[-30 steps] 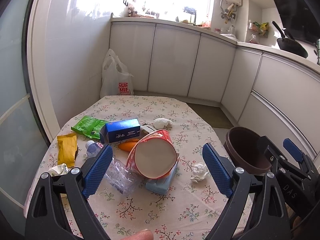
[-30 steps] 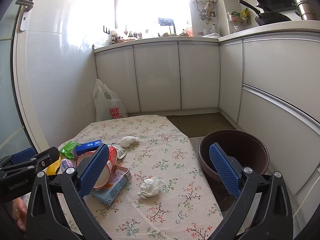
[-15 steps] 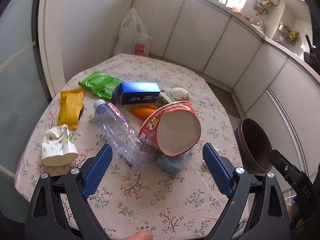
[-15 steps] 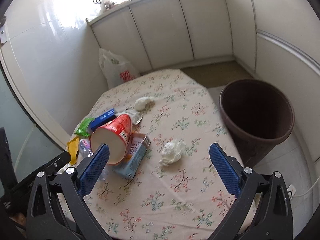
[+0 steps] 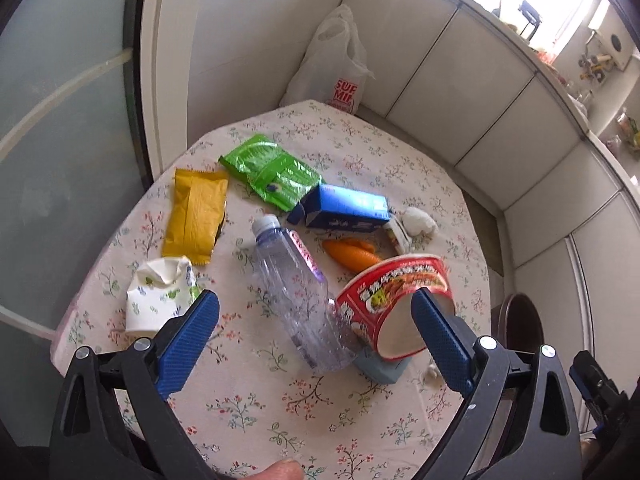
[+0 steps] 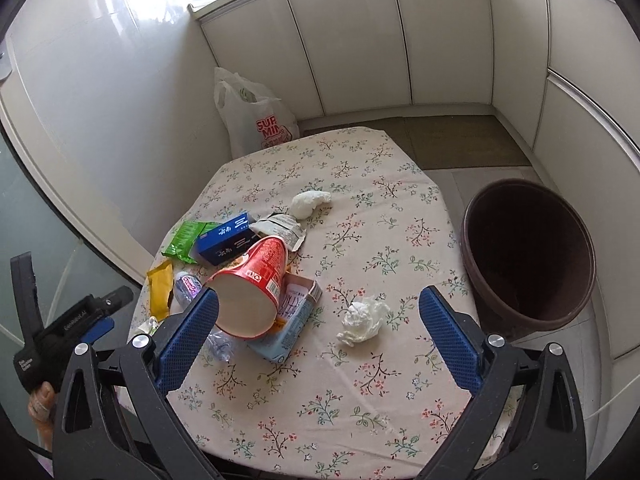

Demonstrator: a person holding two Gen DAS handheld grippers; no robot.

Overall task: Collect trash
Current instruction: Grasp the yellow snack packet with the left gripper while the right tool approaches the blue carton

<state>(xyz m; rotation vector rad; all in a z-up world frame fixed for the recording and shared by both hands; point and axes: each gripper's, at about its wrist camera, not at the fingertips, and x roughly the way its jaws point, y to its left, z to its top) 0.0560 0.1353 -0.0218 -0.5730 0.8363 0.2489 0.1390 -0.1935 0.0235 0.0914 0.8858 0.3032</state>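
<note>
Left gripper (image 5: pixel 314 332) is hovering, jaws apart, above the clear plastic bottle (image 5: pixel 298 292), which is lying beside the red noodle cup (image 5: pixel 396 304). Right gripper (image 6: pixel 318 332), also spread, is framing the crumpled tissue (image 6: pixel 362 320), right of that cup.

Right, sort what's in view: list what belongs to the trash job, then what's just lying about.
Job:
bottle
noodle cup
yellow wrapper
green packet
blue box
crumpled tissue
paper cup
bin
left tongs and right tongs, both open

Lying about:
plastic bag
cabinets
</note>
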